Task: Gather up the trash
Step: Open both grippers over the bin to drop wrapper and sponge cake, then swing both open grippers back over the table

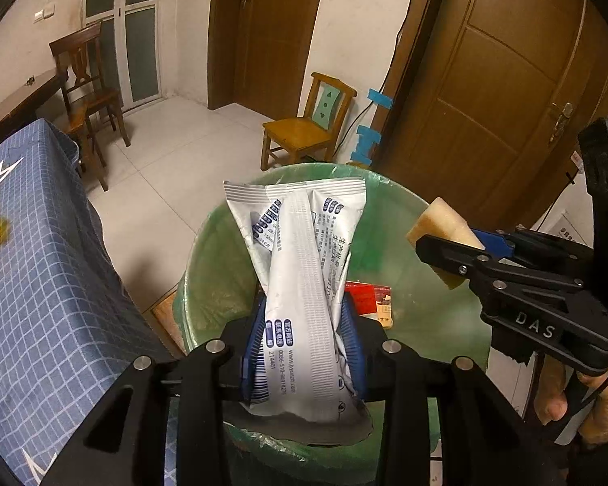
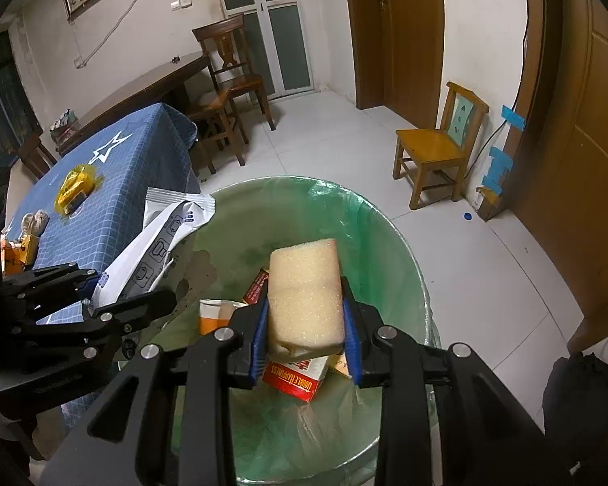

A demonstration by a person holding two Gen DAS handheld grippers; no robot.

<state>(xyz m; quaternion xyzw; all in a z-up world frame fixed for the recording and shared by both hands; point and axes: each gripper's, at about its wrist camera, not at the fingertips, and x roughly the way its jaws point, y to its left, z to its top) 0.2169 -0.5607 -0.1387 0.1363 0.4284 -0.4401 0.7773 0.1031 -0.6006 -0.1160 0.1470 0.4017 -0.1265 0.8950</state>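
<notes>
left wrist view: the left gripper [image 1: 302,348] is clamped on a white wrapper [image 1: 300,283] above the green-lined bin [image 1: 206,267]. the right gripper [image 2: 306,336] squeezes a yellow sponge [image 2: 306,291] over the same bin, beside a blue-clothed table [image 2: 133,170] on a white tiled floor [image 2: 336,137].
</notes>
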